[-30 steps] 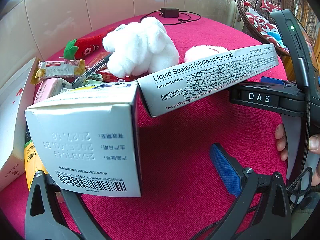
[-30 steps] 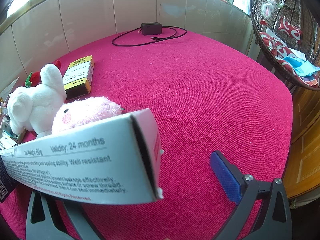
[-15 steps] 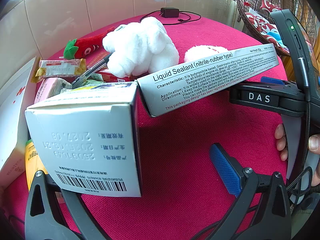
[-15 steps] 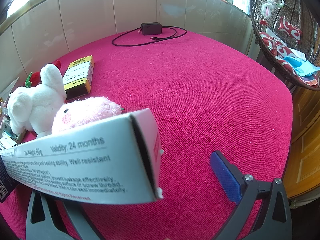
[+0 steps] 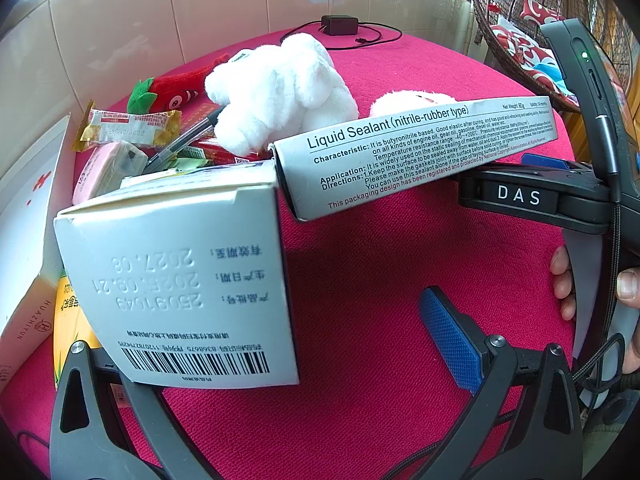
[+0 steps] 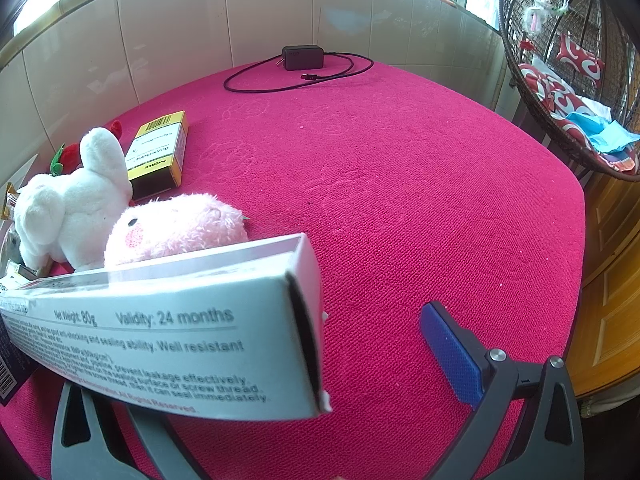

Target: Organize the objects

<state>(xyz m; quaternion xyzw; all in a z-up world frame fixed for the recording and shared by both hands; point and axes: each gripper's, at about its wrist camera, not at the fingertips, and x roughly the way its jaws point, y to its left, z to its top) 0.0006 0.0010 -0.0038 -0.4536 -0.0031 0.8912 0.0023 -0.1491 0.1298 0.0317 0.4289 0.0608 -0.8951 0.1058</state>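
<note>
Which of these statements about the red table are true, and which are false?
1. The white plush rabbit lies right beside the pink plush toy. True.
2. The black charger sits on top of the pink plush toy. False: it lies with its cable at the far edge of the red tablecloth.
3. The long grey box reads "Liquid Sealant". True.
4. The yellow-and-black box stands upright. False: it lies flat behind the rabbit.

left wrist: low over tabletop (image 5: 380,264), facing the tiled wall, white box (image 5: 180,276) very close | right wrist: same heading, further right | shared — sealant carton (image 5: 416,152), white plush (image 6: 68,204), charger (image 6: 302,57)
</note>
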